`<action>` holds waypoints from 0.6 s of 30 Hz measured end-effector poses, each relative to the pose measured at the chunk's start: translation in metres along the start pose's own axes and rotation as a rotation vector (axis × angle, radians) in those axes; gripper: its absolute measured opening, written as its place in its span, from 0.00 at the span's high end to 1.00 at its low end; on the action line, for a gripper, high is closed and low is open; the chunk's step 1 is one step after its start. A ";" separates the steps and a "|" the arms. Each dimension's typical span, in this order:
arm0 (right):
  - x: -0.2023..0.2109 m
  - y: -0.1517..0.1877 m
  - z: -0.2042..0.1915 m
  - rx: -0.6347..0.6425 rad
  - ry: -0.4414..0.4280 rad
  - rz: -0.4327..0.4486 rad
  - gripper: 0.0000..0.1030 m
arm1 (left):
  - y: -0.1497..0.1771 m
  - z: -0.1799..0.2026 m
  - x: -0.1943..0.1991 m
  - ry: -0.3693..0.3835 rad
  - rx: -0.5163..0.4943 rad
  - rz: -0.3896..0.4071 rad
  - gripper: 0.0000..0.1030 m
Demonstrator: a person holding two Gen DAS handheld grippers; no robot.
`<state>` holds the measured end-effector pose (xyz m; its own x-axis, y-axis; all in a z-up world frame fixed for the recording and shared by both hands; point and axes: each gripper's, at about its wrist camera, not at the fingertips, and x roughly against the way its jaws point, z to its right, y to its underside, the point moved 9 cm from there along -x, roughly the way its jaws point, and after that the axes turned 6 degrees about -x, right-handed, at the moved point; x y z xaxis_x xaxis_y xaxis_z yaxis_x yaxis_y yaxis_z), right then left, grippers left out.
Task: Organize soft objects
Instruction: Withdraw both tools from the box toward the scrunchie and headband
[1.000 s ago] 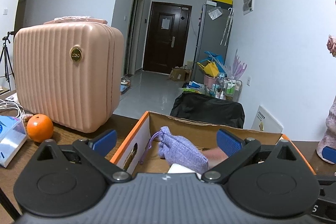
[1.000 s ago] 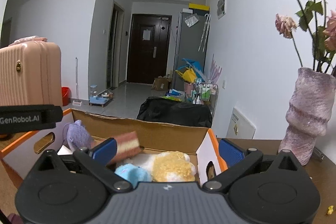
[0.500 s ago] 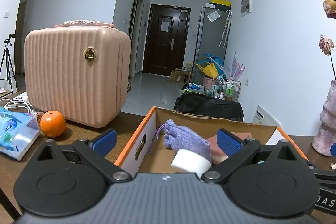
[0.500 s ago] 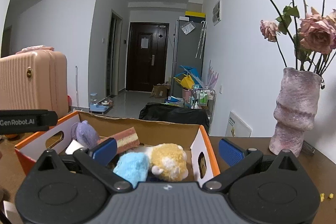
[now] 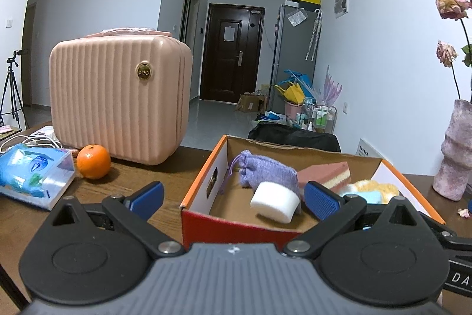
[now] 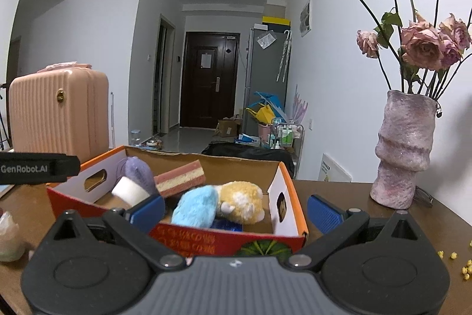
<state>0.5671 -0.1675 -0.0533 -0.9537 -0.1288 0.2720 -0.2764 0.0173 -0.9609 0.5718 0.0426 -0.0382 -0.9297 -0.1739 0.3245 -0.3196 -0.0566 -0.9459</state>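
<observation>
**Box nearly filled, both grippers empty**

We held the left gripper point(image 5: 233, 195) spread wide with nothing between its blue pads, hovering just short of the near left corner of the box point(image 5: 203, 173). Our right gripper point(image 6: 236, 208) was spread just as wide and also empty, hanging at the box's near right side; its pads touched nothing that we could see.

Inside the box lay the soft things. At the left sat a purple pouch point(image 5: 267, 171), with a white foam roll point(image 5: 275, 201) leaning against its near side. Behind them a pink sponge point(image 5: 324, 174) rested tilted toward the far wall. On the right side a blue plush point(image 6: 196, 207) and a yellow plush point(image 6: 243, 201) lay touching each other.

We judged the task close to done, since five soft items were already in the box. A pale, rounded object point(image 6: 8, 238) sat on the table at the left edge of the right view, outside the box; we could not tell what it was, or whether it was soft and still to be put away. The orange point(image 5: 93, 161), tissue pack point(image 5: 32, 174), suitcase point(image 5: 118, 96) and vase point(image 6: 405, 149) stood outside, and we took them as no part of the job.
</observation>
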 end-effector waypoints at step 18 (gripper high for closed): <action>0.058 0.030 -0.003 0.021 -0.014 -0.035 0.00 | 0.029 -0.011 0.053 0.025 -0.046 -0.029 0.00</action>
<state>0.5030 -0.1712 -0.0659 -0.9416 -0.1425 0.3050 -0.3070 -0.0081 -0.9517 0.5109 0.0427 -0.0482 -0.9242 -0.1481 0.3521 -0.3537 -0.0162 -0.9352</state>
